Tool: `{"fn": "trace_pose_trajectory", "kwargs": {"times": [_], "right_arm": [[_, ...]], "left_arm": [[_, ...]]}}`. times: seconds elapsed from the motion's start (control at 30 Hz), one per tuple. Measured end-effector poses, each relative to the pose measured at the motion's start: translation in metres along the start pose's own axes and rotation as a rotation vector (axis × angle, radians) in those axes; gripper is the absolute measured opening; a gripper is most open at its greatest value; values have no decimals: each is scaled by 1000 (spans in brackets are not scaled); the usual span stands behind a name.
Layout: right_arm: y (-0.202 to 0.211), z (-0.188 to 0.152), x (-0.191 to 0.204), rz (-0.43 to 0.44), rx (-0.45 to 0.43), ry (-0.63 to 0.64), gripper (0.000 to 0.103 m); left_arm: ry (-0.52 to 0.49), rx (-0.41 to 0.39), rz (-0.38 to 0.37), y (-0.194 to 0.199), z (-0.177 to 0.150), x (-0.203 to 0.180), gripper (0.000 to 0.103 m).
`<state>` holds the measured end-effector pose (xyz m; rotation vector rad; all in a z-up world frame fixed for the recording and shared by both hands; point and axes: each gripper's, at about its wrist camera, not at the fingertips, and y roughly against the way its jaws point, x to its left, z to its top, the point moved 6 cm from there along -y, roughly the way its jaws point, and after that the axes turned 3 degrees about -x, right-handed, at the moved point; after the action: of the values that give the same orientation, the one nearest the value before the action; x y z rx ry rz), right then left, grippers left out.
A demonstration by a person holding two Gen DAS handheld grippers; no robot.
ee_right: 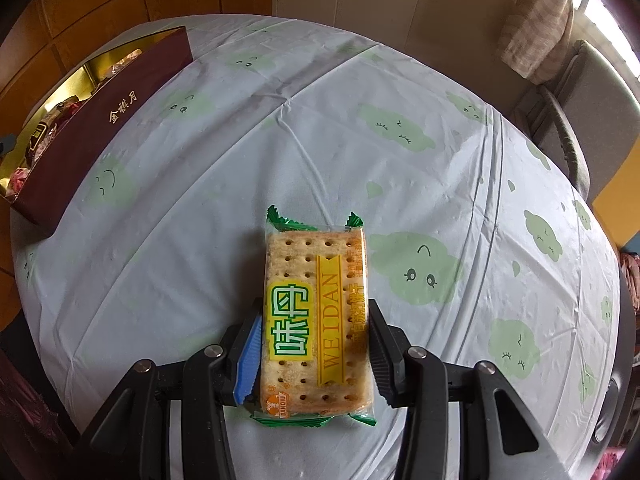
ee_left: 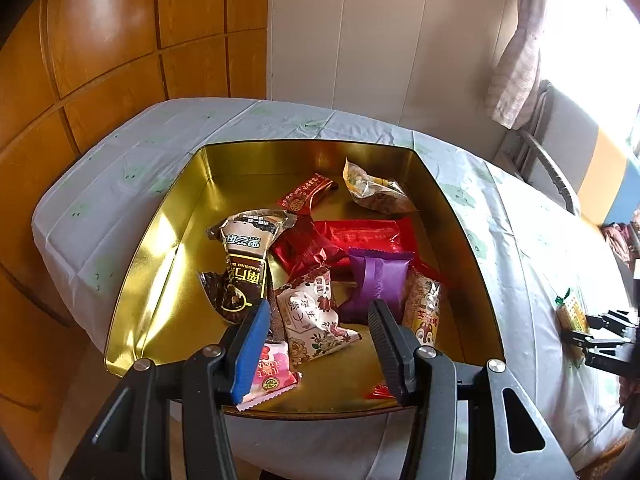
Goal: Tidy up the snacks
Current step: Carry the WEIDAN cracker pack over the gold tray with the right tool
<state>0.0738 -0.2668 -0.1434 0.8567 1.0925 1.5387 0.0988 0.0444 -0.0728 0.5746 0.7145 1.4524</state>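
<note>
A gold-lined tin box holds several wrapped snacks: a black packet, red packets, a purple packet, a white floral packet and a pink one. My left gripper is open and empty, hovering over the box's near edge. My right gripper is shut on a green-edged cracker packet, held just above the tablecloth. The same packet and right gripper show at the far right in the left wrist view. The box, maroon outside, sits far left in the right wrist view.
The round table wears a pale blue cloth with green cloud faces. A grey chair stands behind the table on the right. Wooden panelling and a white wall are behind.
</note>
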Motion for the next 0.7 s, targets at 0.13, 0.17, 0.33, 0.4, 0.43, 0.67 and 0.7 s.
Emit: {"fn": "trace_pose_trajectory", "kwargs": {"times": [0.13,0.17,0.33,0.4,0.43,0.67,0.7], "right_arm": [[0,0,1,-36,7,-18,47],[1,0,2,-48,11,-23,47],[7,11,9,-48,18,-59,47],[17,19,18,-36,-7,-52,47],[23,25,25,-19,-25,-46,47],[62,76,96,130,-133,51,47],[65,84,108,148,-140,68,47]], "left_arm": [[15,-4,-6,1,0,4,52],[17,-5,-6,2,0,5,52],[27,-18,-7,5,1,11,52],[33,-19,-8,5,1,15,52],[37,-19,-6,5,0,17,52],[80,-30,5,6,-1,32,52],[88,-36,8,7,0,35,52]]}}
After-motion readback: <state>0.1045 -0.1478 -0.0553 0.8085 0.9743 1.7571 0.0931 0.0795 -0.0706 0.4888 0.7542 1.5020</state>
